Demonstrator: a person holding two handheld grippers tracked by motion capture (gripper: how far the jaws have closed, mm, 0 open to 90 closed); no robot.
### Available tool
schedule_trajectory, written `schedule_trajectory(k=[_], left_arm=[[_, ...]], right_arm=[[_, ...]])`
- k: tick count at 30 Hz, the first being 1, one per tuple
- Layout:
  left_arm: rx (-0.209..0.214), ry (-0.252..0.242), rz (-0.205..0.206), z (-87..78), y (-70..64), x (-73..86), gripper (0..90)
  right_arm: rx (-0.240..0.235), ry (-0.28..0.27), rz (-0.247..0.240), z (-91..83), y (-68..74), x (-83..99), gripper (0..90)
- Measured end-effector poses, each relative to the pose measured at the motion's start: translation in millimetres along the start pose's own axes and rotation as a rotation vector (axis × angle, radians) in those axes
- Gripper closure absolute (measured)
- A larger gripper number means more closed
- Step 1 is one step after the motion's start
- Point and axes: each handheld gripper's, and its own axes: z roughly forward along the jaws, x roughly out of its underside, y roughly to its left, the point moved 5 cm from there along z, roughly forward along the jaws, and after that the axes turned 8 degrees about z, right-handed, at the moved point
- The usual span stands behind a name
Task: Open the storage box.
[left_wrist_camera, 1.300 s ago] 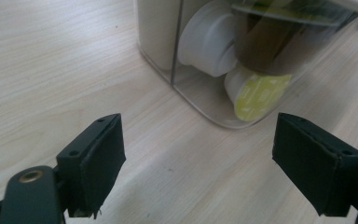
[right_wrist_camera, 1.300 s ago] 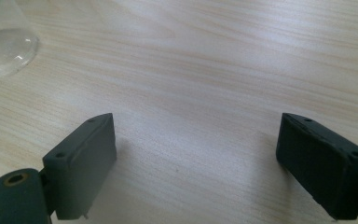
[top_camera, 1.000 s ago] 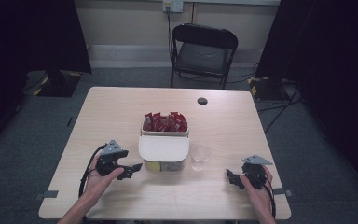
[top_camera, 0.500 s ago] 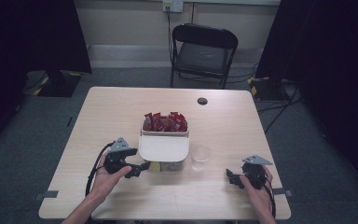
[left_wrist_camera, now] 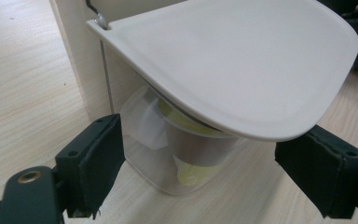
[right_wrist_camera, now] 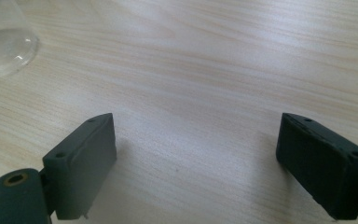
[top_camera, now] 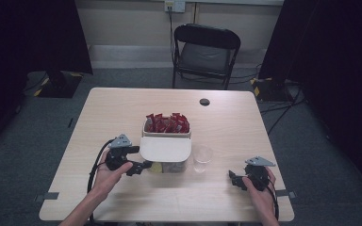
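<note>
**Left gripper at the lidded box, right gripper idle**

Your left gripper [top_camera: 139, 167] sits left of centre in the high view, jaws spread wide and closed on nothing. It points at the near corner of the white box [top_camera: 166, 153] in the middle of the frame. In the left gripper view the lid [left_wrist_camera: 242, 60] fills the upper half, raised at an angle on its hinge, and the clear tub [left_wrist_camera: 186, 154] beneath it lies between your jaws, with something yellow inside. Neither pad touches tub or lid as far as I can tell. My judgement: you have come in low and level so the jaws can straddle the tub or reach under the lid edge; the wide opening suits that.

Your right gripper [top_camera: 234, 179] rests low at the lower right of the high view, well apart from the box, jaws likewise spread and empty over bare table [right_wrist_camera: 205, 70]. It looks parked to keep the working side free. The clear cup [top_camera: 202, 157] stands just right of the box, between the two grippers; mind it if the right hand comes in.

The red packets [top_camera: 167, 124] sit in the open far compartment, untouched
</note>
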Motion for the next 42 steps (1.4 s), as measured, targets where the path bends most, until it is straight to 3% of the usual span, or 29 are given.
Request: schedule_trajectory(k=[16,42], left_arm=[[-0.02,-0.027,-0.026,-10.3,9.4,-10.1,15.7],[-0.025,-0.062,-0.024,-16.7,16.2,-27.5,16.7]], right_arm=[[0.0,0.0,0.0,0.0,0.0,0.0,11.4],[0.0,0.0,0.0,0.0,0.0,0.0,11.4]])
